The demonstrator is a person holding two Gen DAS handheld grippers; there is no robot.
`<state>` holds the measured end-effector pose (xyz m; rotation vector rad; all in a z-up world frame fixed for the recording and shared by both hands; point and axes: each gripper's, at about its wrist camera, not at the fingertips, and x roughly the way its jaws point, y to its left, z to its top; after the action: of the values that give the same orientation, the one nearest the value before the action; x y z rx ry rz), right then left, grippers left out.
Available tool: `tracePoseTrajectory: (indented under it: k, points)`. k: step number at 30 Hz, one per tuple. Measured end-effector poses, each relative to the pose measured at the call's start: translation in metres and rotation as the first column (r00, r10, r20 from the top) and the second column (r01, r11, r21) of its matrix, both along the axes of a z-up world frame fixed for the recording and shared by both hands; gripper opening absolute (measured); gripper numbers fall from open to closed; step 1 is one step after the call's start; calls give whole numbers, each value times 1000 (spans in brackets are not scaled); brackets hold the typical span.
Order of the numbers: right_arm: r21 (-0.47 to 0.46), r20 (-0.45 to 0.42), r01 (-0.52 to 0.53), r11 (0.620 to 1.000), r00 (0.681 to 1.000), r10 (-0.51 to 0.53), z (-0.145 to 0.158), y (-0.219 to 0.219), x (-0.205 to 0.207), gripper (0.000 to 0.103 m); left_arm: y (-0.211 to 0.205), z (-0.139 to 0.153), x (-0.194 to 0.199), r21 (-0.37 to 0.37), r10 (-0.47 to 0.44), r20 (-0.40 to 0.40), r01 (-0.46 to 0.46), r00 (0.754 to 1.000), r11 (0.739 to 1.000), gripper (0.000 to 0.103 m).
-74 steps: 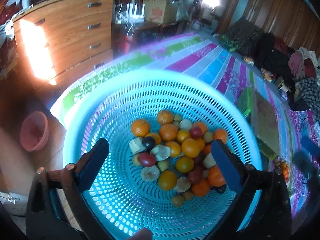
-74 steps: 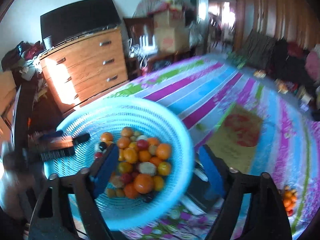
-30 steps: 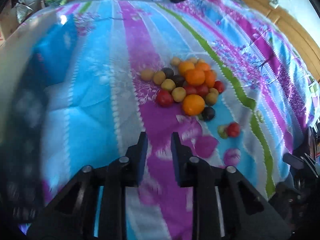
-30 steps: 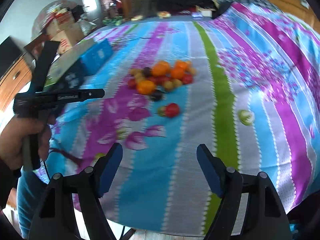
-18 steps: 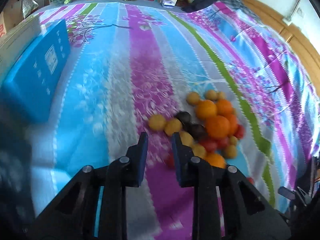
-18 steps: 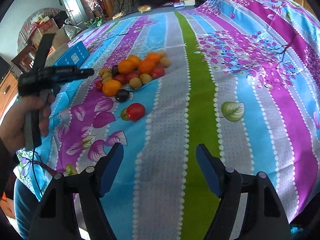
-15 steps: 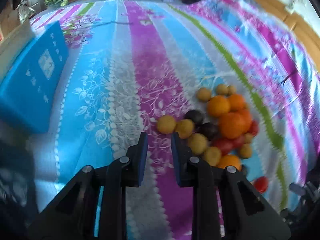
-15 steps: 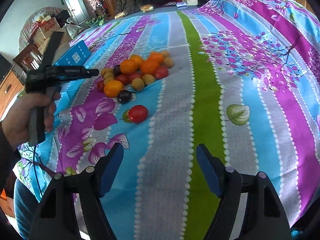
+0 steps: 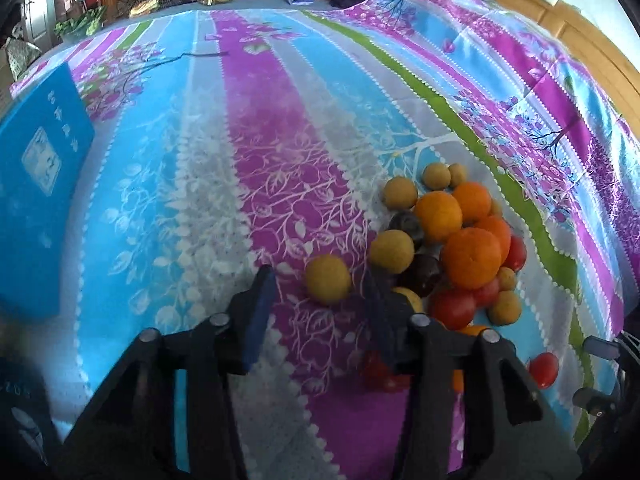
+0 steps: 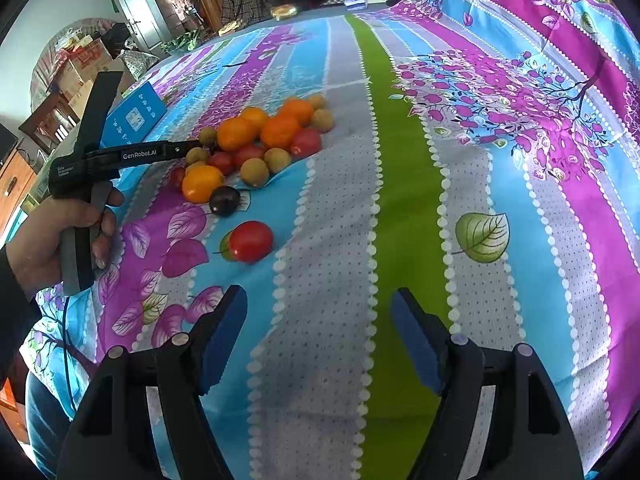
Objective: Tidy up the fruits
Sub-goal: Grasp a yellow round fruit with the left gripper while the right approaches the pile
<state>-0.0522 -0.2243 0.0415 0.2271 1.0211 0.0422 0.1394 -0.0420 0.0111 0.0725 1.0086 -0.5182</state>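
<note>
Roughly twenty small round fruits lie heaped on the striped floral bedspread (image 10: 400, 208), a soft quilted surface that will let them roll or sink when nudged. The largest are the glossy orange citrus fruits (image 9: 472, 258) at the top of the pile; they look firm and moderately heavy, best taken across the middle, though their neighbours press in on every side. Next come the smooth red tomatoes (image 9: 452, 307), probably thin-skinned and slippery, so a light squeeze seems wise. One lone red tomato (image 10: 251, 241) sits well apart from the heap with free space all round it, the easiest grab. The dark purple plums (image 9: 405, 225) are wedged between the oranges and mostly covered. Smallest are the dull yellow-brown round fruits (image 9: 328, 279), light and stiff-looking; the nearest one lies just ahead of the left gripper (image 9: 320, 300), whose jaws stand parted a little wider than it, with nothing between them. The right gripper (image 10: 318, 336) hangs spread wide and empty over bare cloth, well short of the pile.

The left gripper's right finger hides part of a yellow fruit and a red one beneath it. The flat blue box (image 9: 36, 184) is cut off at the left edge, its print unreadable. No container for the fruit is in view.
</note>
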Motion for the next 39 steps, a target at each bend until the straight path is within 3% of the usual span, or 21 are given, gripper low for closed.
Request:
tracePoseTrajectory:
  k: [5,7,10,17,22,26,30,39]
  points:
    - [-6,5,-10,1000,1000,10,-1,1,6,79,0,-1,0,-3,13,14,-13,1000,1000,46]
    - [-9,12,-14,1000,1000,14,0,1,7,73,2,-2,-1,-6,16,12,-16,1000,1000,31]
    - [-9,11,-26,1000,1000,26,0,3,10,70,4,-1,-4,-21,11,15,-11,1000,1000,23]
    - [-6,56,-37,999,998,37,10,-6,23,68,18,14,-31,-34,60,39,-58,997,998,23]
    - [23,73,-81,996,994,79,8,-16,66,56,31,18,-51,-65,99,8,-98,995,993,23]
    - [131,64,-91,987,994,83,5,-25,102,55,31,22,-59,-80,104,7,-103,995,991,23]
    - [169,85,-104,980,992,90,9,-23,128,55,29,23,-59,-85,99,9,-98,995,992,23]
    - [96,91,-100,990,992,92,6,-28,154,55,30,25,-61,-97,105,11,-103,994,990,23]
